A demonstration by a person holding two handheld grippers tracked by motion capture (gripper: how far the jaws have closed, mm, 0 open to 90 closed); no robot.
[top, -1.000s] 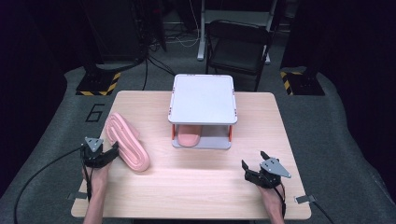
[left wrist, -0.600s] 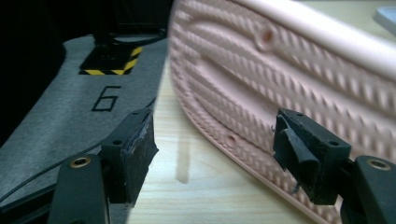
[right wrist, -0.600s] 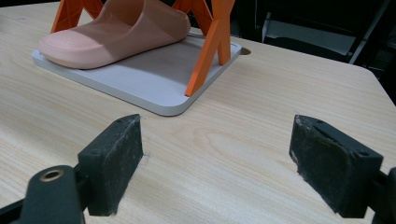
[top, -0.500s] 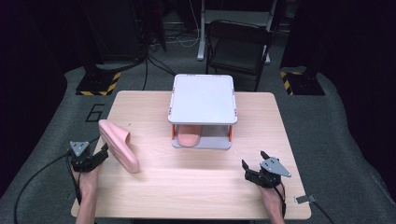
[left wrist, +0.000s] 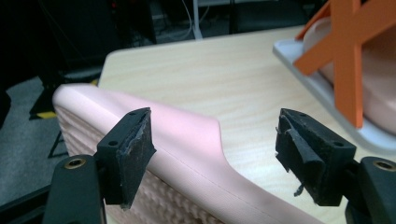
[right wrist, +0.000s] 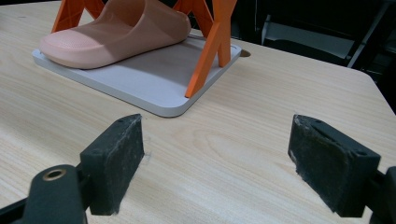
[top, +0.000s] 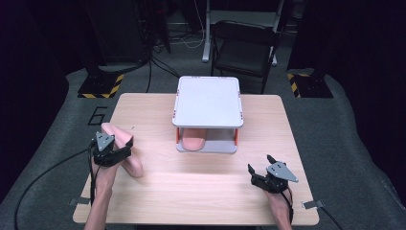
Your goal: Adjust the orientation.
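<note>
Clearly the left gripper is the nearer one to the loose pink foam slipper, which lies at the left part of the pale wooden table with its long axis running from the far left edge toward the near middle, tipped up on its side so the ribbed sole faces the person. In the left gripper view the slipper passes directly under and between the jaws, which stand wide apart, released and gripping nothing; whether the left-hand pad touches the foam cannot be told. A second pink slipper rests on the bottom tray of the small white two-level shelf with orange cross-braced legs, at the middle of the table, well apart from both hands. The right gripper sits at the near right, jaws also spread wide and empty over bare wood, pointing toward the shelf.
</note>
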